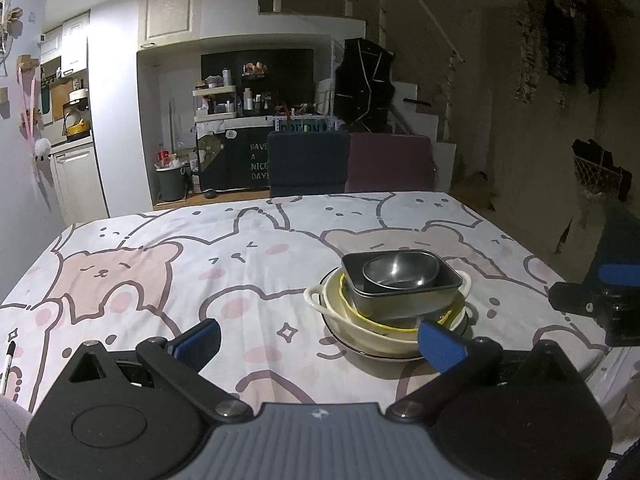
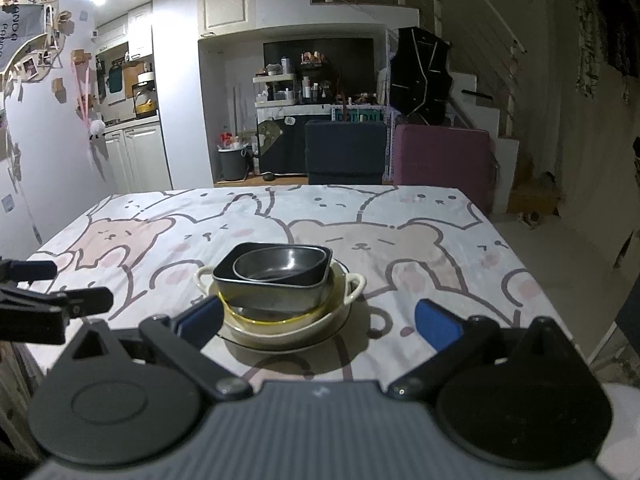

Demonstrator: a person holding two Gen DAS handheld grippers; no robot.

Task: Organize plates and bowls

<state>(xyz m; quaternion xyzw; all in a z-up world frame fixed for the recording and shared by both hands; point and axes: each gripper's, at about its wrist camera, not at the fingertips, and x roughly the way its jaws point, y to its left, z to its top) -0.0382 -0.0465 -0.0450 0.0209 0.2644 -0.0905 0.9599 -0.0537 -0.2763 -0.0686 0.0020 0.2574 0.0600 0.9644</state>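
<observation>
The small round bowl (image 1: pixel 400 271) looks like brushed metal with a dull sheen. The rectangular dish (image 1: pixel 404 292) under it is dark and matt. The cream two-handled bowl (image 1: pixel 374 334) is glossy, like glazed ceramic, as is the plate (image 2: pixel 280 345) beneath. The tablecloth (image 1: pixel 160 280) is soft printed cloth, slightly wrinkled. The gripper pads (image 2: pixel 438 325) look like smooth blue plastic on matt black arms.

"HAVE A NICE DAY" on dark cloth (image 1: pixel 258 162)

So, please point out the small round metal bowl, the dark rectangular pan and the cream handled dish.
small round metal bowl (image 1: pixel 394 272), left wrist view, inner bottom.
dark rectangular pan (image 2: pixel 276 294), right wrist view, front wall.
cream handled dish (image 2: pixel 356 282), right wrist view, right handle.
</observation>
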